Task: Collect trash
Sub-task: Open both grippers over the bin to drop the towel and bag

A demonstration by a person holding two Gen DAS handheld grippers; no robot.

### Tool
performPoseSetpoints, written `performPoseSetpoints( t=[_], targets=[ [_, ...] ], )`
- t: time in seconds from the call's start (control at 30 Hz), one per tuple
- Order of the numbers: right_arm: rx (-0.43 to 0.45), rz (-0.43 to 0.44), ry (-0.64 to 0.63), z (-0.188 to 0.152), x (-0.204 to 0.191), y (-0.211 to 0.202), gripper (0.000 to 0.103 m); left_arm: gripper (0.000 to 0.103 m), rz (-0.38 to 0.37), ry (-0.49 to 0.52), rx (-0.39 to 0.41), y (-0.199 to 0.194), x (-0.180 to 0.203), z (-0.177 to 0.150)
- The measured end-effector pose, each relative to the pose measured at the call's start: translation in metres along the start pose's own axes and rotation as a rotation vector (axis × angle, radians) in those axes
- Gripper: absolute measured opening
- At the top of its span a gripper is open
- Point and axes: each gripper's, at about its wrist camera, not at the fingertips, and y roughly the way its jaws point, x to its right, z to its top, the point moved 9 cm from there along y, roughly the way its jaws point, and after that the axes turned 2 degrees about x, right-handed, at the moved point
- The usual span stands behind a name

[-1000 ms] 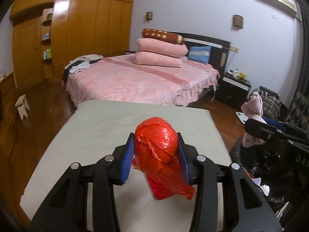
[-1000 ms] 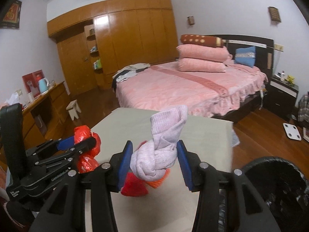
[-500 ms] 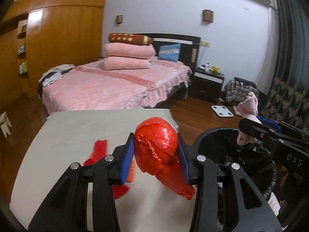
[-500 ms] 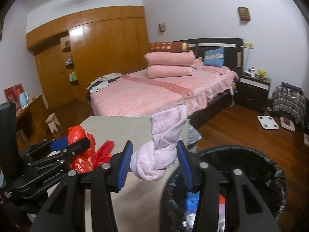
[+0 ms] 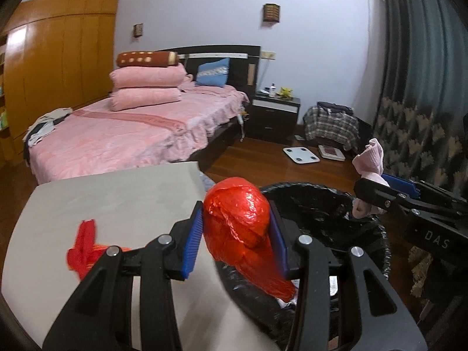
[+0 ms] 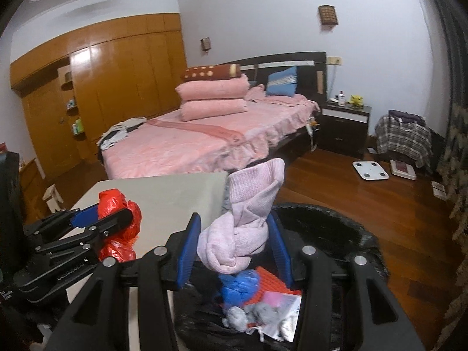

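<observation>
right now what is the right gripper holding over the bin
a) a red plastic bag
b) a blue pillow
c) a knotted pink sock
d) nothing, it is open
c: in the right wrist view the right gripper is shut on a knotted pink sock above the black bin; the red plastic bag is in the left gripper.

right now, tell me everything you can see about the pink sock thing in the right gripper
The knotted pink sock is pale pink ribbed knit fabric, tied into a bulky knot low down, with its cuff end sticking up and flaring open. The right gripper is shut on it, blue pads pressing the knot from both sides. It hangs in the air over the black-lined trash bin, above the blue, orange and grey scraps inside, touching nothing but the pads.
</observation>
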Motion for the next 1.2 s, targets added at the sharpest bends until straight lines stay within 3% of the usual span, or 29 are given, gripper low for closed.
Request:
performPoseSetpoints(
  t=[0.67, 0.8, 0.93, 1.07, 1.2],
  targets=[
    [-0.021, -0.096, 0.049, -0.014, 0.086, 0.006, 0.049, 0.044, -0.112, 0.088, -0.043, 0.063, 0.077, -0.002],
    [-0.011, -0.118, 0.057, -0.013, 0.095, 0.003, 0.063, 0.064, -0.127, 0.1, -0.05, 0.067, 0.074, -0.003],
    [-0.001, -0.133, 0.071, -0.012, 0.102, 0.0, 0.075, 0.071, -0.113, 0.105, -0.056, 0.066, 0.067, -0.004],
    [0.017, -0.148, 0.094, -0.008, 0.104, -0.006, 0.097, 0.082, -0.083, 0.096, -0.049, 0.059, 0.055, -0.001],
    [0.021, -0.141, 0.096, -0.003, 0.098, -0.008, 0.097, 0.086, -0.053, 0.082, -0.031, 0.046, 0.039, 0.004]
  ],
)
